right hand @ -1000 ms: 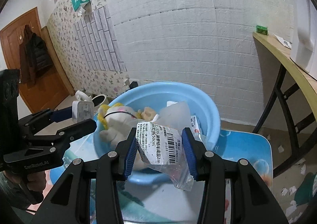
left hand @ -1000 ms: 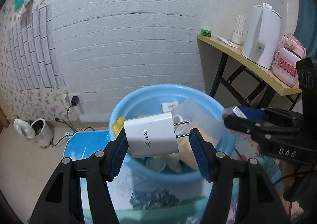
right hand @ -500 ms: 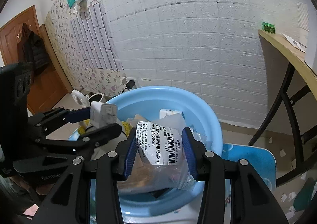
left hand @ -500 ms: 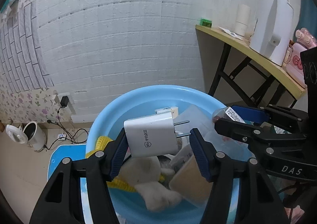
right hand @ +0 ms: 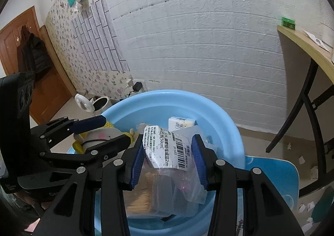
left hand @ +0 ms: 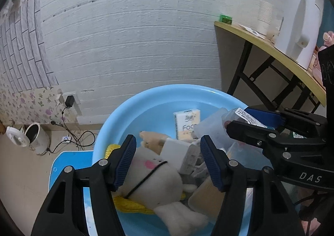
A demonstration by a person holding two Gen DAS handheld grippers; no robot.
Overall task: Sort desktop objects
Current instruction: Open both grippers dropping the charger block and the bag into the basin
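Note:
My left gripper (left hand: 168, 144) hangs over the light blue basin (left hand: 146, 106), its jaws opening. The white plug adapter (left hand: 174, 153) lies below them on a cream plush toy (left hand: 150, 175), free of the pads. My right gripper (right hand: 167, 144) is shut on a clear plastic bag with a white barcode label (right hand: 167, 147), held just above the basin (right hand: 229, 129). That bag's lower end hangs down among the things in the basin. A tissue pack (left hand: 186, 123) and a clear box (left hand: 210, 123) also lie inside. In the left wrist view the right gripper (left hand: 240, 121) shows at the right.
The basin stands on a low blue table (right hand: 271, 173). A wooden folding table (left hand: 271, 48) at the right carries a white kettle (left hand: 300, 27) and paper cups. A small white pot (left hand: 35, 137) and cables lie on the floor by the brick-pattern wall.
Both grippers came forward and down over the basin. The left gripper let go of the white plug adapter, which dropped onto the plush toy. The right still grips the bag.

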